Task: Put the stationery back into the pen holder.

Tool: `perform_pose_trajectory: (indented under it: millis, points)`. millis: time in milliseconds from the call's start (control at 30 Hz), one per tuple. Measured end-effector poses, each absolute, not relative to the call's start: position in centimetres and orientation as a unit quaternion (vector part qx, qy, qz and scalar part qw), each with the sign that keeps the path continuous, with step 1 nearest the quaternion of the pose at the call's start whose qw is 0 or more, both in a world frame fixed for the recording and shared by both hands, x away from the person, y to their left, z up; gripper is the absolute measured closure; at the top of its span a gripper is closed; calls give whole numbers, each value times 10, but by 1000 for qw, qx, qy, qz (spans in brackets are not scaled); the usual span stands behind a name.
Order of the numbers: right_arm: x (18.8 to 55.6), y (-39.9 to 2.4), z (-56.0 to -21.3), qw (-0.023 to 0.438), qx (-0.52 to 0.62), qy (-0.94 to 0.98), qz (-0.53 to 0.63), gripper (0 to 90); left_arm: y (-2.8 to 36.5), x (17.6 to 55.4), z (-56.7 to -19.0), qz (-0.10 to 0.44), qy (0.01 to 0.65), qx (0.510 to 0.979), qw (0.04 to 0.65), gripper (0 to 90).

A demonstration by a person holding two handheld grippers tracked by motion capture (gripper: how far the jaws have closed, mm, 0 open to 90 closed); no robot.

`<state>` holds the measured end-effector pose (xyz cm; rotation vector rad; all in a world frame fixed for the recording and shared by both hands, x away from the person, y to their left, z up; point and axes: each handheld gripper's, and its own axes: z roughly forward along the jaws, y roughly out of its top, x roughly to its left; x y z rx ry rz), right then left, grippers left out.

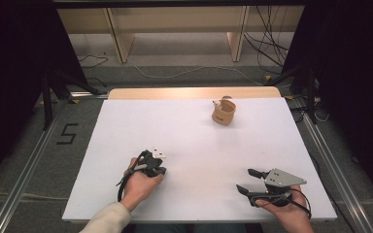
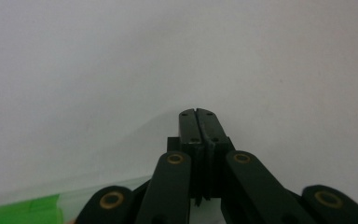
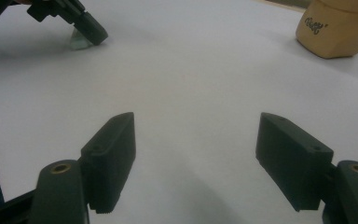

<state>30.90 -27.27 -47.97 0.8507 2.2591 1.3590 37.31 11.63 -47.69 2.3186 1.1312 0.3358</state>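
Left hand-held gripper point(image 1: 156, 162) rests tip-down on the white bench point(image 1: 194, 136), jaws pressed together with a thin clear piece point(image 3: 78, 39) at their tip. Tan cup point(image 1: 223, 112) stands well beyond, toward the far right. Right hand-held gripper point(image 1: 249, 180) lies near the front edge, jaws spread, empty.

Desk point(image 1: 199, 145): flat white top, pale wood strip along the far edge. Tan cup point(image 1: 223, 112) stands upright on it, far right of centre. Small clear piece point(image 3: 78, 39) rests on the surface, near left.
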Motion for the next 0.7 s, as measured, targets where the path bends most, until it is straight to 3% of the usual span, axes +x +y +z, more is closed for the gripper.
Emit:
perform_pose_trajectory:
  millis: [433, 700]
  points:
    - [308, -273, -480, 184, 303, 801, 482, 292, 148, 339, -472, 90, 413, 876, 230, 897]
    - [308, -273, -480, 184, 303, 802, 481, 292, 186, 324, -470, 73, 443, 868, 213, 897]
